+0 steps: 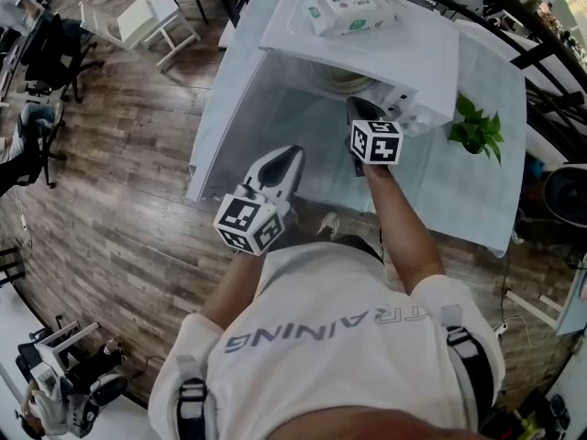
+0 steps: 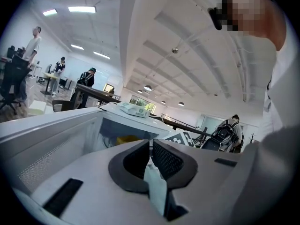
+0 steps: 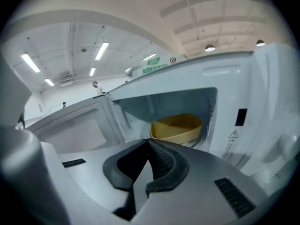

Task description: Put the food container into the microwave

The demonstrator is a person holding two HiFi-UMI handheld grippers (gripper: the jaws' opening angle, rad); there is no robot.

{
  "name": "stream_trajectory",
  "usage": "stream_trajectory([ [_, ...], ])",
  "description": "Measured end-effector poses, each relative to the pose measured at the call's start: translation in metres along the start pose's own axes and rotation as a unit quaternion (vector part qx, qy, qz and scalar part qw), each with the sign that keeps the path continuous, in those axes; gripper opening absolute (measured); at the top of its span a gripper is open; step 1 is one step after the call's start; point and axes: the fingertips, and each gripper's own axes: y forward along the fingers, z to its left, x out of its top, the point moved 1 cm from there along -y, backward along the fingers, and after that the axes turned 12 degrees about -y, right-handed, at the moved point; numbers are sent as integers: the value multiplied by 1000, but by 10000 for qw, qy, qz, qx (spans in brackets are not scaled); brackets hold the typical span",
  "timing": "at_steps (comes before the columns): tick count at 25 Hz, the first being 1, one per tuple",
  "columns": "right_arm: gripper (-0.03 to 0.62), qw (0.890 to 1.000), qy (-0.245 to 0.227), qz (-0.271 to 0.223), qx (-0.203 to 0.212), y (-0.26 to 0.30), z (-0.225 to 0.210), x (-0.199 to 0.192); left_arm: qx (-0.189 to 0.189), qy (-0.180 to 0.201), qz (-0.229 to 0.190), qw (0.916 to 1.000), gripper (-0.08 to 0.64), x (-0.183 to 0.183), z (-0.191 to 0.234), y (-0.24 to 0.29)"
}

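The yellow food container sits inside the open white microwave, on its turntable. The left gripper view shows only a sliver of the container. The microwave door is swung wide open to the left. My right gripper hovers just outside the cavity mouth, a short way back from the container; its jaws are shut with nothing between them. Lower and further back, in front of the open door, is my left gripper. It is also shut and empty.
A pack of wet wipes lies on top of the microwave. A small green plant stands to its right on the white table. Wooden floor, chairs and a few people are off to the left.
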Motion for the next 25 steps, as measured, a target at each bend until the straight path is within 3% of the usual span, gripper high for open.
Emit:
stream_trajectory([
  [9,23,9981,-320,-366,388,-87,26,12,-44,265,-241,9993,50,9,-20,3],
  [25,23,9838,-681,-1640,251,-216,19,73,-437,599,-299,9968,51,21,-69,20],
])
